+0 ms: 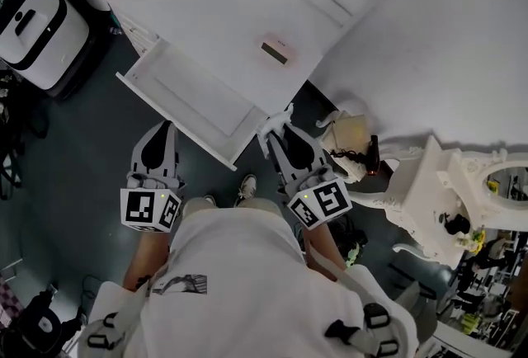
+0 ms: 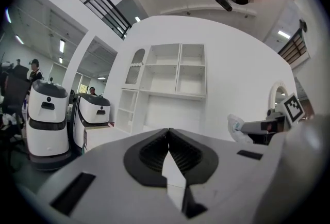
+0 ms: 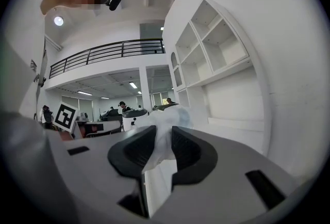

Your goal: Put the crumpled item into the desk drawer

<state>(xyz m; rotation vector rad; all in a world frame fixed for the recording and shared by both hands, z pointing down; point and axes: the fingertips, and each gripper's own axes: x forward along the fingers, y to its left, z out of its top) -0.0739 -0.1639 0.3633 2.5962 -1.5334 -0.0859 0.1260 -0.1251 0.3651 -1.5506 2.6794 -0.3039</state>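
Observation:
The crumpled white item (image 1: 277, 119) is pinched at the tip of my right gripper (image 1: 279, 127), just off the front right corner of the open desk drawer (image 1: 191, 97). In the right gripper view, the item (image 3: 164, 127) bulges out between the dark pads (image 3: 186, 152), and the right gripper (image 3: 161, 140) is shut on it. My left gripper (image 1: 167, 127) hovers below the drawer's front edge. The left gripper (image 2: 168, 135) holds nothing and its pads meet. The left gripper view also shows the item (image 2: 235, 127) at the right.
A white desk (image 1: 223, 18) carries a small dark-edged card (image 1: 275, 52). White machines (image 1: 33, 18) stand at the left. A beige bag (image 1: 351, 135) and an ornate white dresser with a mirror (image 1: 450, 191) are to the right. The person's feet (image 1: 246, 186) stand below the drawer.

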